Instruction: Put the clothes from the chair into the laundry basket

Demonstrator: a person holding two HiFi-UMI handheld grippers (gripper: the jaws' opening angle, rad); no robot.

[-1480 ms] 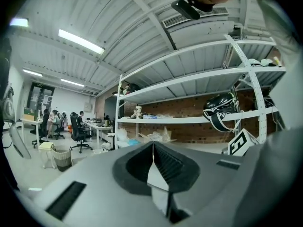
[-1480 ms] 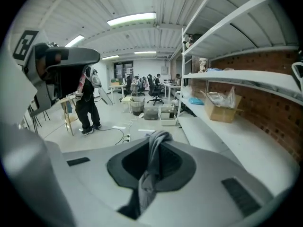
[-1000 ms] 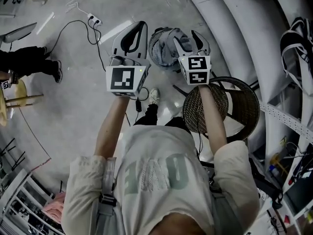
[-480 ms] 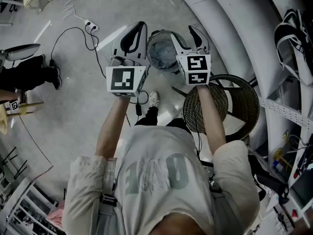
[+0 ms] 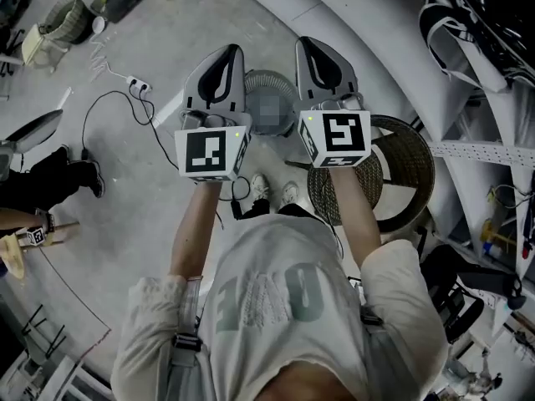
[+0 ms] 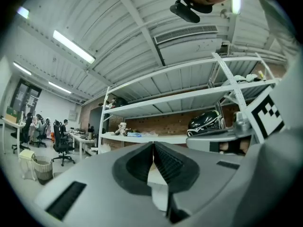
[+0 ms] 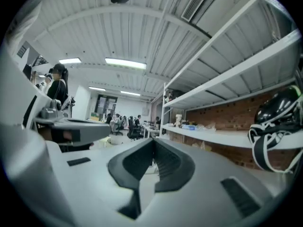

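The round mesh laundry basket (image 5: 266, 98) stands on the floor between and below my two grippers, and what lies in it is hidden. The wicker chair (image 5: 405, 174) at the right shows a bare seat. My left gripper (image 5: 233, 50) is raised and level, its jaws shut with nothing between them (image 6: 153, 145). The jaws of my right gripper (image 5: 303, 42) have just been closing. They now stand shut and empty (image 7: 154, 143) beside the left one, above the basket.
A power strip with a black cable (image 5: 134, 83) lies on the floor at the left, near a person's dark shoes (image 5: 90, 179). White shelving with a black-and-white helmet (image 5: 468, 15) stands at the right. A curved white structure (image 5: 376, 23) runs behind the basket.
Both grippers have risen away from the basket and now point level. The right gripper, open over the basket and its grey clothes before, is now shut and empty.
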